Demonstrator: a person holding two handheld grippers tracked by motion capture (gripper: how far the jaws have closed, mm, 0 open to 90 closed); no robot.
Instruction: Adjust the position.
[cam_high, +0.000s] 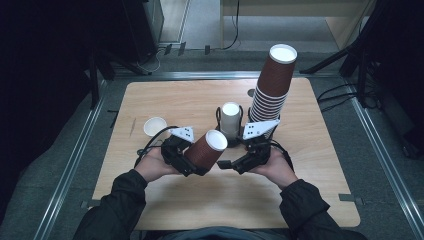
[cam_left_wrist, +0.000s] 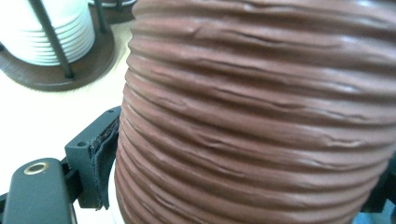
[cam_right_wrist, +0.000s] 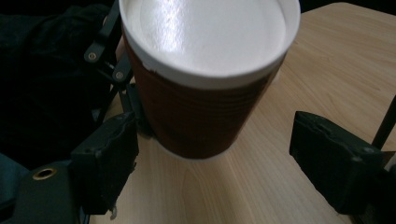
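Observation:
A brown ribbed paper cup (cam_high: 204, 150) with a white end (cam_right_wrist: 205, 37) lies tilted in my left gripper (cam_high: 190, 161), which is shut on its side. In the left gripper view the cup's wall (cam_left_wrist: 261, 112) sits against the left pad (cam_left_wrist: 103, 161). My right gripper (cam_high: 234, 163) is just right of the cup and open. In the right gripper view the cup (cam_right_wrist: 196, 126) hangs ahead of the gap between the two spread jaws, touching neither.
A tall leaning stack of brown cups (cam_high: 272, 87) stands behind the right hand. A rod holder with a white stack (cam_high: 230, 120) sits at the table's middle, also seen in the left gripper view (cam_left_wrist: 46, 28). A small white cup (cam_high: 155, 126) rests at left.

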